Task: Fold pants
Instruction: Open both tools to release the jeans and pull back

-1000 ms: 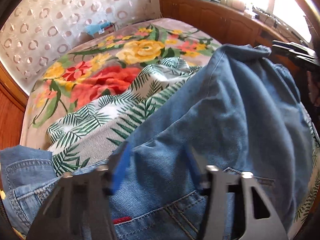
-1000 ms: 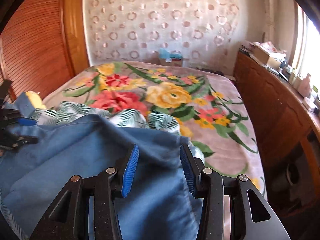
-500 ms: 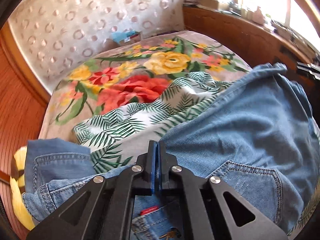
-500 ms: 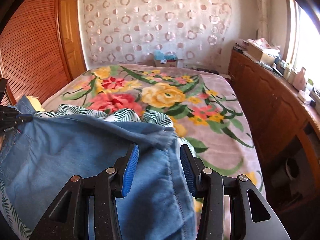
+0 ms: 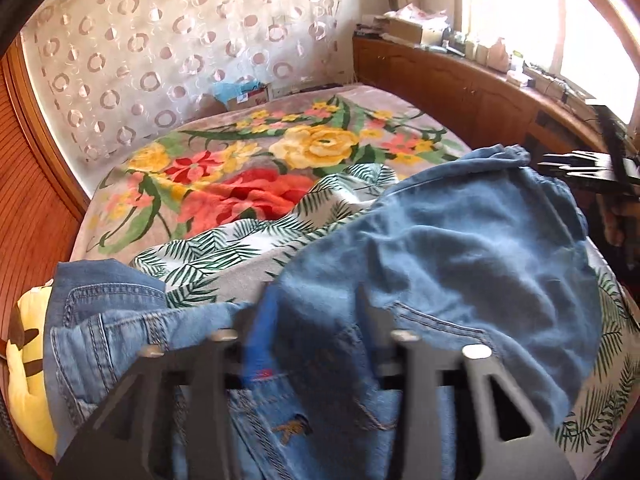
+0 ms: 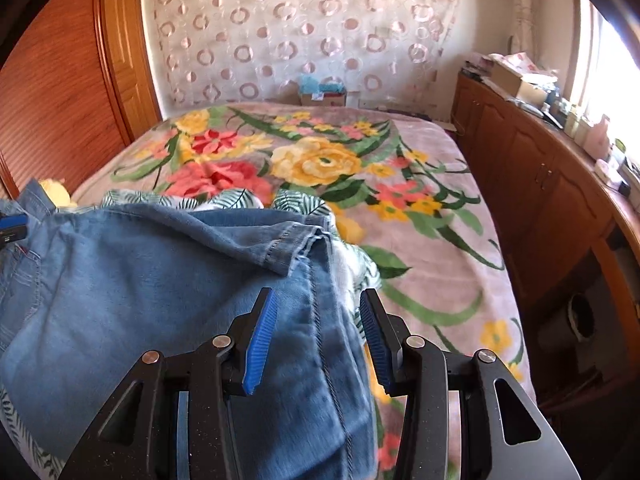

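Blue denim pants (image 5: 460,256) lie folded over on the bed, waistband and back pocket toward the left gripper. My left gripper (image 5: 316,320) is open, its blurred fingers just above the waistband area. In the right wrist view the pants (image 6: 140,288) spread to the left, with the leg hems (image 6: 292,240) lying ahead. My right gripper (image 6: 316,332) is open over the leg end, with denim under its left pad and nothing held.
A palm-leaf sheet (image 5: 256,240) lies under the pants on a floral blanket (image 6: 320,160). A yellow plush toy (image 5: 28,380) sits at the left bed edge. A wooden cabinet (image 6: 540,184) with clutter runs along the right. A wooden wardrobe (image 6: 60,92) stands left.
The left gripper was open a second ago, shut half a second ago, and has opened again. The right gripper stayed open and moved back, showing more of the hems.
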`<state>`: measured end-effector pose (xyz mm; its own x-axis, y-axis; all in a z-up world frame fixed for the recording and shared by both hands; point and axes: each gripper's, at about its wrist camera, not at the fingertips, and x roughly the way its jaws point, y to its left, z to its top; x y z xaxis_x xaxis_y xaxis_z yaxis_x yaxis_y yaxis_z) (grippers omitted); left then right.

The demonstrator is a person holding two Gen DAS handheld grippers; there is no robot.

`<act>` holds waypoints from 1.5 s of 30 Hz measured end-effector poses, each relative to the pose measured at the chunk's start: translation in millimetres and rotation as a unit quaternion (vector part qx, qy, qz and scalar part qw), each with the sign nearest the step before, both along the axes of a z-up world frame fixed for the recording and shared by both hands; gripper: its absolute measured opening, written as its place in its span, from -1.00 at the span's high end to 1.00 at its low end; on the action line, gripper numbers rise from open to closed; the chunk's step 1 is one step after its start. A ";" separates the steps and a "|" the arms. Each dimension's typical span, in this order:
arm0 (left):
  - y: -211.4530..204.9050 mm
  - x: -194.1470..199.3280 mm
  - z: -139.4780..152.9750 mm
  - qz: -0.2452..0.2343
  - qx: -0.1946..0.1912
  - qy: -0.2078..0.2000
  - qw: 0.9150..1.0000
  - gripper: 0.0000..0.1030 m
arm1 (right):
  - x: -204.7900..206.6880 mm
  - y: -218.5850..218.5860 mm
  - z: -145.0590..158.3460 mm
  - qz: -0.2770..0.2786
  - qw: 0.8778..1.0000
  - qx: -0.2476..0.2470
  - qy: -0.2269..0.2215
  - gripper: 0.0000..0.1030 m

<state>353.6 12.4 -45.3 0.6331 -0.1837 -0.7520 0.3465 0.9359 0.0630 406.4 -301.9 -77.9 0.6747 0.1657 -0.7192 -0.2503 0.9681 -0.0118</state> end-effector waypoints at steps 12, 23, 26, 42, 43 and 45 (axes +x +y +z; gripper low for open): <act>-4.6 -33.9 -4.0 -0.005 -0.019 -0.014 1.000 -0.57 | 50.2 0.1 31.0 -0.054 0.998 0.002 -0.037 0.13; 5.0 -86.3 1.1 0.000 -0.024 -0.032 0.999 -0.57 | -67.0 -23.3 38.1 -0.012 0.999 0.028 -0.025 0.13; 9.5 -100.8 2.7 0.005 -0.028 -0.033 0.999 -0.57 | -93.9 -18.2 44.3 0.004 0.999 0.044 -0.027 0.13; 63.6 -180.7 -5.7 0.057 -0.019 -0.040 0.997 -0.57 | -182.3 25.0 12.8 0.088 0.992 0.088 0.001 0.13; 66.3 -182.9 -6.8 0.060 -0.019 -0.039 0.997 -0.57 | -185.9 25.5 12.1 0.093 0.991 0.092 0.002 0.13; 72.3 -187.9 -8.9 0.067 -0.015 -0.040 0.997 -0.57 | -186.9 26.2 10.9 0.103 0.990 0.096 0.006 0.13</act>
<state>165.7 84.7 -54.2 0.7107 -0.1144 -0.6941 0.2127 0.9754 0.0570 219.5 -275.8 -67.0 0.6038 0.4342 -0.6685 -0.4420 0.8803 0.1726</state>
